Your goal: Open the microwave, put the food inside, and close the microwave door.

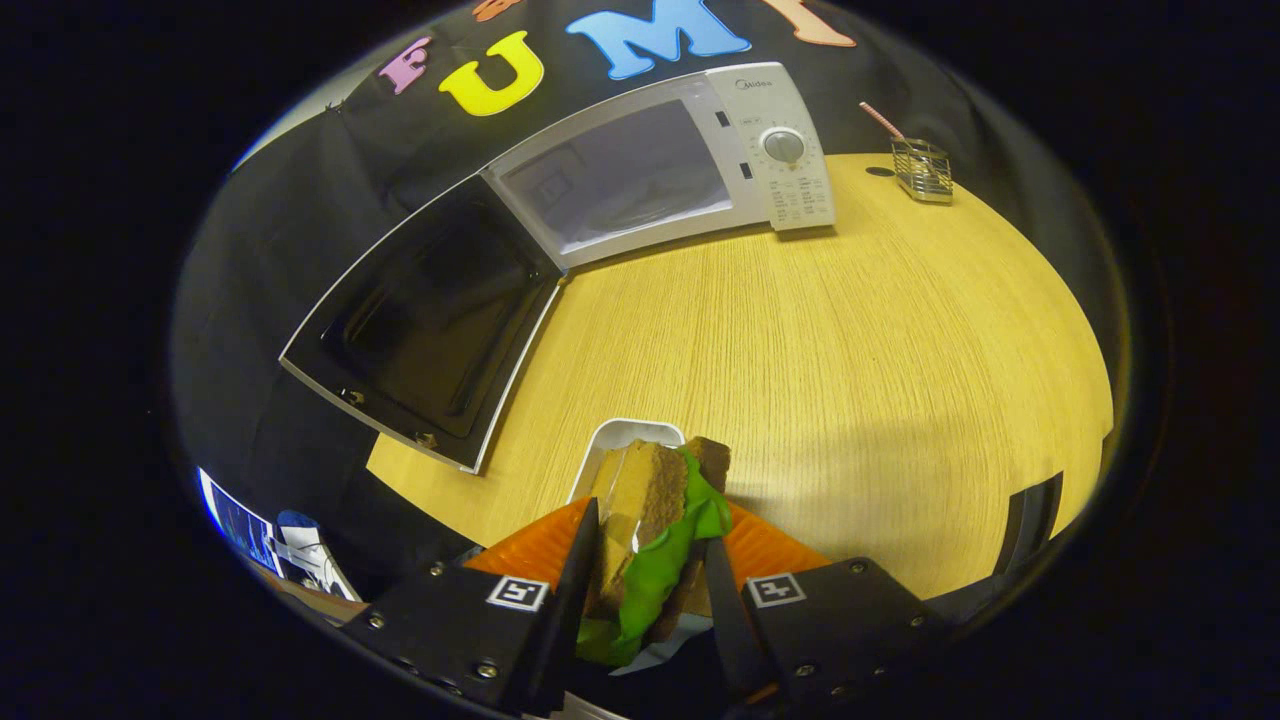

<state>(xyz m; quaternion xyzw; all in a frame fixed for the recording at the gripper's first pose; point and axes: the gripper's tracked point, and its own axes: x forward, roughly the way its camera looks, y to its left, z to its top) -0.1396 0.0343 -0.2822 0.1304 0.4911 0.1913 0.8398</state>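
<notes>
A white microwave point(690, 160) stands at the far side of the wooden table, well beyond my fingers. Its door point(425, 320) hangs wide open to the left, showing the dark inner pane, and the cavity point(620, 180) is lit and bare. My gripper point(645, 575) is shut on a sandwich point(655, 510) with brown bread and green lettuce, held on edge between the two black fingers. Just beyond the sandwich lies a small white tray point(625, 437), partly hidden by it.
A wire holder point(922, 170) with a pink straw stands on the table point(820, 350) to the right of the microwave. The open door reaches out past the table's left edge. Papers lie low on the left, off the table.
</notes>
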